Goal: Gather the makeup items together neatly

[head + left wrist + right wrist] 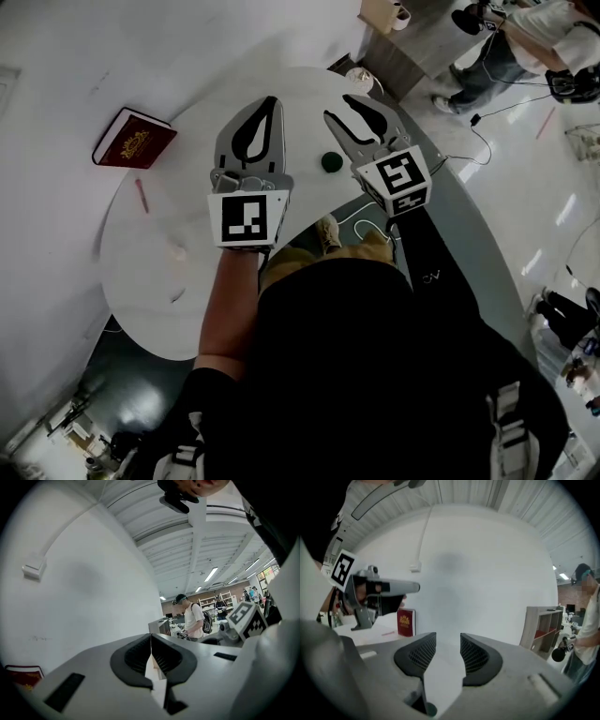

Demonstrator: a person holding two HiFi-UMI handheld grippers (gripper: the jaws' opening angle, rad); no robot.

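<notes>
Head view: my left tongs [269, 103] and right tongs [349, 111] are held side by side over the white round worktop [141, 272]. A dark green round pot [330, 161] lies between them, just beside the right tongs and back from its tips, toward me. A pink stick [142, 194] lies well left of the left tongs, long axis running away from me. A small pale item [176, 251] lies nearer me, and a red book [132, 138] lies beyond.

Left gripper view: jaws together, nothing between them, pointing level across the room.

Right gripper view: jaws apart and empty, with the pot showing under the gap. I judge the right tongs the nearer; they would need to tip down and draw back.
</notes>
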